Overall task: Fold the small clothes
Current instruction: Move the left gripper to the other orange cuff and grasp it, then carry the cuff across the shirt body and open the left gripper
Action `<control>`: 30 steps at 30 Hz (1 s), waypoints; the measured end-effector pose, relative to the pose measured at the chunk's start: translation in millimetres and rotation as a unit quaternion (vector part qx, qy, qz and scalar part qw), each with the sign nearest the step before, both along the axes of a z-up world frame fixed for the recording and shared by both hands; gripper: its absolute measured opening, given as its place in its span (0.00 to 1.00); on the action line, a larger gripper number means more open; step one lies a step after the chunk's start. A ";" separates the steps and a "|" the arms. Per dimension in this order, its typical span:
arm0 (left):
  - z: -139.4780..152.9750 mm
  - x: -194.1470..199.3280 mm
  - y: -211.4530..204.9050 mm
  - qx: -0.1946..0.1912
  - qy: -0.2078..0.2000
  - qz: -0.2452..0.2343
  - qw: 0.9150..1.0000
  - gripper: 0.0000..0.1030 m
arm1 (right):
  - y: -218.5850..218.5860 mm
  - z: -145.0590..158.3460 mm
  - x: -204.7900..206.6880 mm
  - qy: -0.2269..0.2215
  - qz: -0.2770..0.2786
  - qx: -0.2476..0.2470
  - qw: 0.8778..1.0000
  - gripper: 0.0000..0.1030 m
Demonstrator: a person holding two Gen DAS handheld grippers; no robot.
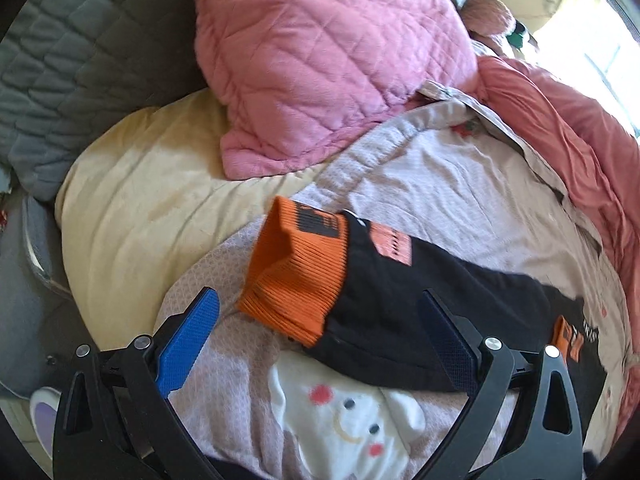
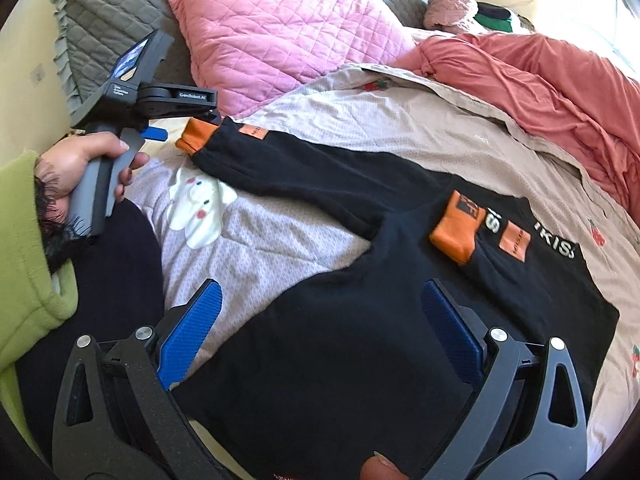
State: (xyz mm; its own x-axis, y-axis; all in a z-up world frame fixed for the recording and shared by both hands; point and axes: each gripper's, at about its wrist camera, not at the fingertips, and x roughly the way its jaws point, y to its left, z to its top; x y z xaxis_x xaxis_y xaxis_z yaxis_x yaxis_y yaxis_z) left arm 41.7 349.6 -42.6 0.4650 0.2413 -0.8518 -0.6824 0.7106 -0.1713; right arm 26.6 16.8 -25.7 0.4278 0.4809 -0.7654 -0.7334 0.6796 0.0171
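black sweatshirt [image 2: 320,344] on bed, both claws open

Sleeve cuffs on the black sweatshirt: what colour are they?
Orange, ribbed cuffs; clearest in the left wrist view.

Black sweatshirt [image 2: 320,352] with orange ribbed cuffs [image 1: 294,276] | spread flat on bed quilt | one sleeve stretched out sideways, other folded across chest lettering

The sweatshirt [image 2: 340,340] is lying on the quilt [image 2: 400,120], its sleeve [image 2: 320,172] stretching left; a pillow [image 2: 280,40] is sitting behind.
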 end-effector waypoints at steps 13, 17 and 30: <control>4.8 -1.9 -1.8 -0.032 -0.092 -0.010 0.995 0.11 | -62.9 -23.8 34.1 0.030 -0.090 0.019 0.995 0.91; 32.8 8.0 -33.6 -0.028 -0.120 -0.056 0.991 0.11 | -90.3 -29.1 51.1 0.032 -0.132 0.028 0.990 0.91; 79.6 79.8 -206.6 -0.054 -0.131 -0.265 0.954 0.11 | -190.3 -32.1 102.8 0.028 -0.276 0.045 0.960 0.91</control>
State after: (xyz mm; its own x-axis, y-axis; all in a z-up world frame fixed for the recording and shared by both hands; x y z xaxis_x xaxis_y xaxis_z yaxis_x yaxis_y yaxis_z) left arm 121.5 142.9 37.0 0.6971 -0.1691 -0.6968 -0.1566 0.9124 -0.3781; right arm 129.3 -173.5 -57.8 0.5952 0.2581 -0.7610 -0.2591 0.9581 0.1223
